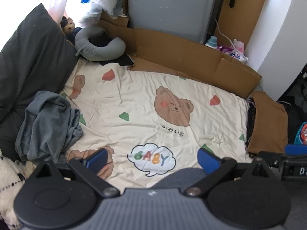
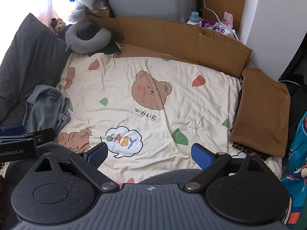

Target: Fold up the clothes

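Far left, a dark grey pillow [image 1: 32, 51] leans along the bed's edge, and right against it sits the crumpled grey-blue garment [image 1: 49, 122], bunched in a heap on the cream bear-print sheet [image 1: 134, 99]. Behind it, a grey neck pillow [image 1: 99, 44] curls in the corner beside a small plush bear [image 1: 68, 25]. Left gripper [image 1: 153, 159] hovers over the near edge of the sheet, jaws spread wide and empty, the "BABY" bubble [image 1: 151, 159] showing between them. Middle of the bed lies bare, nothing between the grippers and the heap. Cardboard [image 2: 172, 36] walls the far side. Right gripper [image 2: 149, 155] is likewise spread apart, holding nothing, just beside its partner. Over on the right, a folded brown garment [image 2: 262, 113] lies flat at the bed's edge, well apart from the grey-blue one.
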The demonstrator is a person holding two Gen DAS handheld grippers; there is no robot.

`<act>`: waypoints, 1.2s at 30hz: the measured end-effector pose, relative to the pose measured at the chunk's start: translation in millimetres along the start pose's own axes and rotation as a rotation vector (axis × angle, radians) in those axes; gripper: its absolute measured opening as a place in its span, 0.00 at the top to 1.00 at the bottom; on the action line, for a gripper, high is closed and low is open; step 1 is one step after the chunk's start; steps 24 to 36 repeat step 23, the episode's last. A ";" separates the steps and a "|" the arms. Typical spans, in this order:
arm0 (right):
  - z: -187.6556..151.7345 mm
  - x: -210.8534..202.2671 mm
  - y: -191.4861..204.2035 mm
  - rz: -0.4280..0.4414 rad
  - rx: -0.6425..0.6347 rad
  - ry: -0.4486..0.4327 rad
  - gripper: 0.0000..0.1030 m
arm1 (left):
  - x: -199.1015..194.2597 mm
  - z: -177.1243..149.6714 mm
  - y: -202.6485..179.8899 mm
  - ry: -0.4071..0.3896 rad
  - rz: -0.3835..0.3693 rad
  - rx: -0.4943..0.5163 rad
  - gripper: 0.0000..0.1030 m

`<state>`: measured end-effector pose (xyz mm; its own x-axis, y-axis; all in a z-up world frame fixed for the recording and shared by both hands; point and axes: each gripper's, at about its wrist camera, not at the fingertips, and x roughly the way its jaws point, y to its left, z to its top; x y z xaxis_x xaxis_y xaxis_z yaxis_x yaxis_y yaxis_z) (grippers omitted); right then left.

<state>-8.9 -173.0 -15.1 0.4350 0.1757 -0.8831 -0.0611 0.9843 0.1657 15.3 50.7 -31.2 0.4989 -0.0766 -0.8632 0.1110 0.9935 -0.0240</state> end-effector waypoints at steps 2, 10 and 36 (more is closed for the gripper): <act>-0.3 -0.1 -0.9 0.003 0.005 0.000 0.06 | -0.1 -0.1 -0.4 -0.001 -0.002 0.005 0.02; -0.9 0.6 -2.9 -0.003 0.008 0.001 0.06 | 2.7 0.4 1.3 0.003 -0.007 -0.004 0.02; 0.0 3.1 -5.4 -0.016 0.022 -0.001 0.06 | 5.7 1.8 3.3 0.009 0.011 0.002 0.02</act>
